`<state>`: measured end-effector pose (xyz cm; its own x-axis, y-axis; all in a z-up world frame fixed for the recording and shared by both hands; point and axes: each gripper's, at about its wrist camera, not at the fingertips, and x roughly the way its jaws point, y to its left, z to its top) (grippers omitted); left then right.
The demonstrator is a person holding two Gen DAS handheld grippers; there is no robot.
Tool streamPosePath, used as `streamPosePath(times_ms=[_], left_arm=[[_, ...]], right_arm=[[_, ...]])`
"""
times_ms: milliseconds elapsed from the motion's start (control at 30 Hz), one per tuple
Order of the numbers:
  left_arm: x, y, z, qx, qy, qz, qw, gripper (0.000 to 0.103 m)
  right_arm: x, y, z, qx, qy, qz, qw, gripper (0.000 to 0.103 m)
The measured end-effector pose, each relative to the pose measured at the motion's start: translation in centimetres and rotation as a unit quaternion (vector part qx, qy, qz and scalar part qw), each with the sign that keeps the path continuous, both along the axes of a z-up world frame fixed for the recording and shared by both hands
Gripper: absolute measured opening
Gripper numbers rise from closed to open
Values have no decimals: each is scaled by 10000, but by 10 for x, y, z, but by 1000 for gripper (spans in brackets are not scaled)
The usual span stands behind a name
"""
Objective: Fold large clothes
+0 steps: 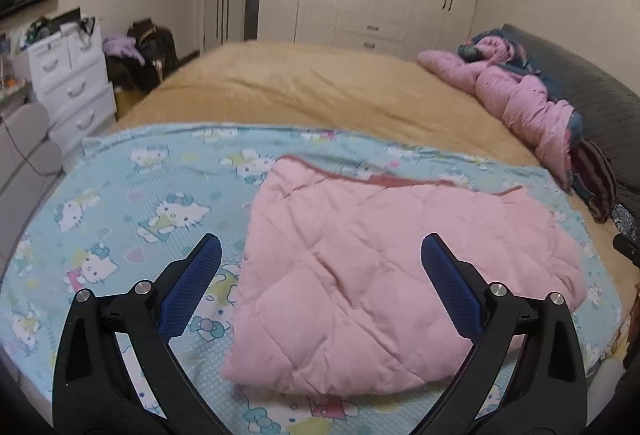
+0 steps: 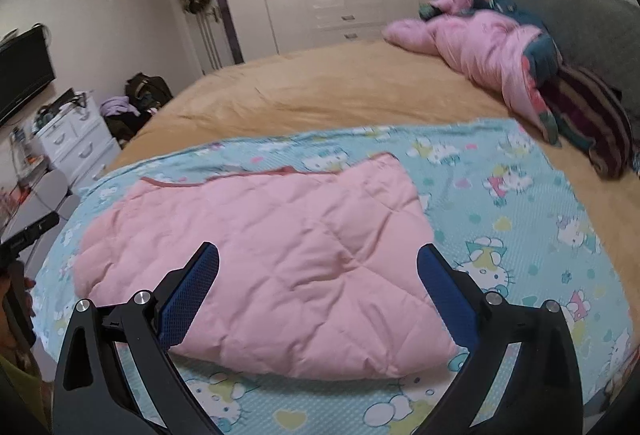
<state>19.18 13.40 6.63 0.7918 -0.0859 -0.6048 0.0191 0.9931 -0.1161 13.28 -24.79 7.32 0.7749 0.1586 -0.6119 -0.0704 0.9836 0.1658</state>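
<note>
Jaws wide above folded pink quilted garment (image 1: 384, 275)

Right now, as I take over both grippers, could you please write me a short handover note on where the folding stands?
Left gripper: open, holding nothing, above the near-left part of the garment.
Right gripper: open, holding nothing, above the garment's near edge.
Pink quilted garment: lies folded into a compact bundle on the blue cartoon-print sheet, which is spread on the tan bed cover.
Done: the garment looks folded at least once; its darker pink trim edge lies along the far side.
Left: probably one more fold or some tidying. A second pink padded garment lies heaped by the grey headboard, unfolded.
</note>
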Motion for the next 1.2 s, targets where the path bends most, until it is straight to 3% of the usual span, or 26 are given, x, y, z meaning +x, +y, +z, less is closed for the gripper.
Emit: streamPosePath(times_ms=[267, 567, 833, 1200], left_arm=[[-56, -13, 12, -63, -366, -55, 9993, 94], [-118, -27, -36, -113, -406, -130, 9990, 94], [-138, -29, -87, -29, 3, 18, 10000, 94], [-143, -32, -88, 178, -57, 195, 9996, 94]], right_arm=[[-64, 36, 8, -302, -571, 100, 9979, 99], [-122, 65, -42, -59, -571, -70, 9983, 99], [-142, 79, -87, 179, -357, -252, 9989, 99], [-142, 91, -90, -55, -304, -152, 9994, 99]])
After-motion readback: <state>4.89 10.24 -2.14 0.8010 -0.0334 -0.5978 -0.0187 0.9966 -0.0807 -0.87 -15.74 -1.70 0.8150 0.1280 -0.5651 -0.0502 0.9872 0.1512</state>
